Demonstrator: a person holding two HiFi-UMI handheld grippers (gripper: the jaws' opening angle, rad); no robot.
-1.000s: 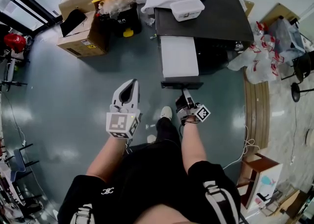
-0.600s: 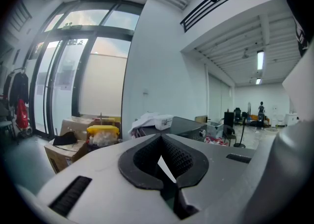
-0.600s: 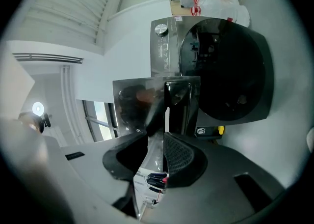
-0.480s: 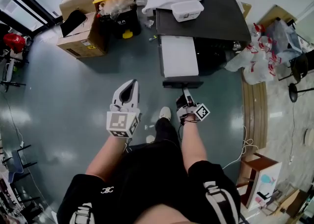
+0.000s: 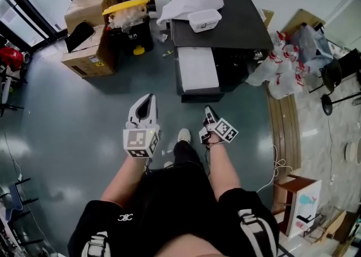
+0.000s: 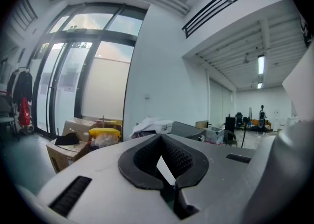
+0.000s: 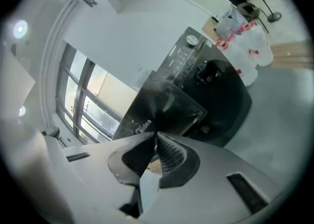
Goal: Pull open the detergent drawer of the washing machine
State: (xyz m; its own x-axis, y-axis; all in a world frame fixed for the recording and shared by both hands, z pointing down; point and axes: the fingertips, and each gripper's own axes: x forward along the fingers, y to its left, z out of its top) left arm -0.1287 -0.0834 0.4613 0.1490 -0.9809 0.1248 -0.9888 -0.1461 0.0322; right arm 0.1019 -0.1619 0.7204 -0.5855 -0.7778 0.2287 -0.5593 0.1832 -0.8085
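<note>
Pulled out toward 6 o'clock from the washing machine (image 5: 231, 22): detergent drawer (image 5: 197, 69), apparently fully open. Just clear of its front, right gripper (image 5: 207, 113), jaws newly closed together on nothing, likely letting go. Parked at 9 o'clock, unneeded, left gripper (image 5: 146, 101), jaws pressed together, empty.

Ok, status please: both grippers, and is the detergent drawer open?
Left gripper shut, empty. Right gripper jaws just closed, nothing between them. Detergent drawer pulled out of washing machine, no gripper touching it. Nothing in the way.

In the right gripper view, motion blur smears the front of the washing machine (image 7: 169, 102).
</note>
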